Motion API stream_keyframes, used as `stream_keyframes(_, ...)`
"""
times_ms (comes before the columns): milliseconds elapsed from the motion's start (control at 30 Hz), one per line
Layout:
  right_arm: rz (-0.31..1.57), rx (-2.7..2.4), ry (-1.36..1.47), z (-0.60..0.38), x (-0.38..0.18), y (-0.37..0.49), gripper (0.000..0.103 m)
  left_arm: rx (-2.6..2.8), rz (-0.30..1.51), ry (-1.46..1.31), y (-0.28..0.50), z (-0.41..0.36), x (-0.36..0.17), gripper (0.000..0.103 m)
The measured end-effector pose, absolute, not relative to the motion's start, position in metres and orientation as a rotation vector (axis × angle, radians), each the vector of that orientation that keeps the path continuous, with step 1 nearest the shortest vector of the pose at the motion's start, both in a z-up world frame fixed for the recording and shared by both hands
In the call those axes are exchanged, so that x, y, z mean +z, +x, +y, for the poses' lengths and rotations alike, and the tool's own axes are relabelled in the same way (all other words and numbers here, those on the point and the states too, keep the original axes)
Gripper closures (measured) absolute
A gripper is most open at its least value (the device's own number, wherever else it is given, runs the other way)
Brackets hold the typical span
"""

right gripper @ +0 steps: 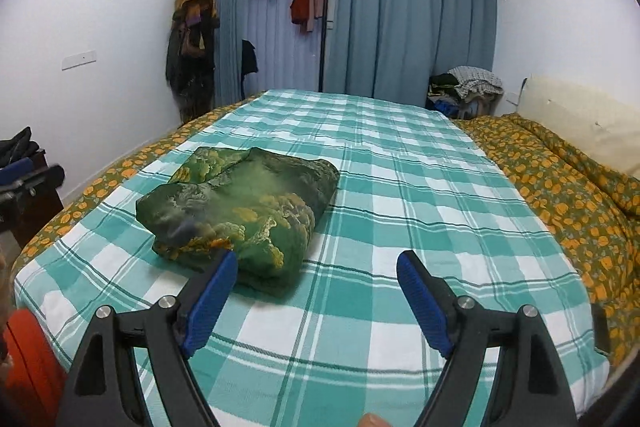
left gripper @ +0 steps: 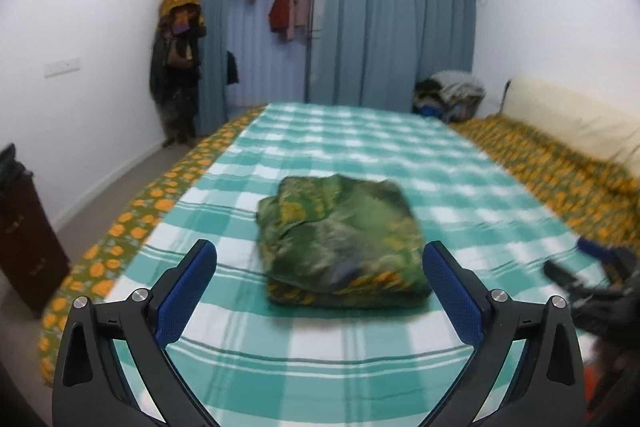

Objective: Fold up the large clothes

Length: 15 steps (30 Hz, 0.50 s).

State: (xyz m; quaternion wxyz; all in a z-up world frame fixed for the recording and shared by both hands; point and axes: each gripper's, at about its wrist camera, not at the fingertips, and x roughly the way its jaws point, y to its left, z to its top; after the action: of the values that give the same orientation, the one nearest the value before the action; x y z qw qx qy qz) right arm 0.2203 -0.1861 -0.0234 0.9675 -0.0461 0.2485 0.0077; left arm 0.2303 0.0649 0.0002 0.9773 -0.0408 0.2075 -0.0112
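While folded, green garment (right gripper: pixel 240 211) beside right claw (right gripper: pixel 316 271), curtains (right gripper: pixel 408 15) beyond.

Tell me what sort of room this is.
A bedroom in a home, most likely. A wide bed with a checked sheet fills the view, a folded green garment lies on it, blue curtains cover the far wall, and clothes hang on a rack behind them.

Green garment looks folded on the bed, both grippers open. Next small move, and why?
Probably just back both grippers off. The green garment already lies as a compact folded bundle on the checked sheet, and the left gripper and right gripper are open, gripping nothing.
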Motion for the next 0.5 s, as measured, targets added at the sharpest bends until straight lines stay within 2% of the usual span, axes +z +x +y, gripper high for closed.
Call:
stream_keyframes(300,0.517,0.035,-0.071,-0.173,-0.028,0.206,0.019,0.178,0.441,0.014,0.225,0.059,-0.002,0.000)
stream_keyframes(500,0.558,0.054,-0.062,-0.166,-0.034,0.207,0.019,0.100,0.587,-0.045,0.236,0.062,-0.022,0.000)
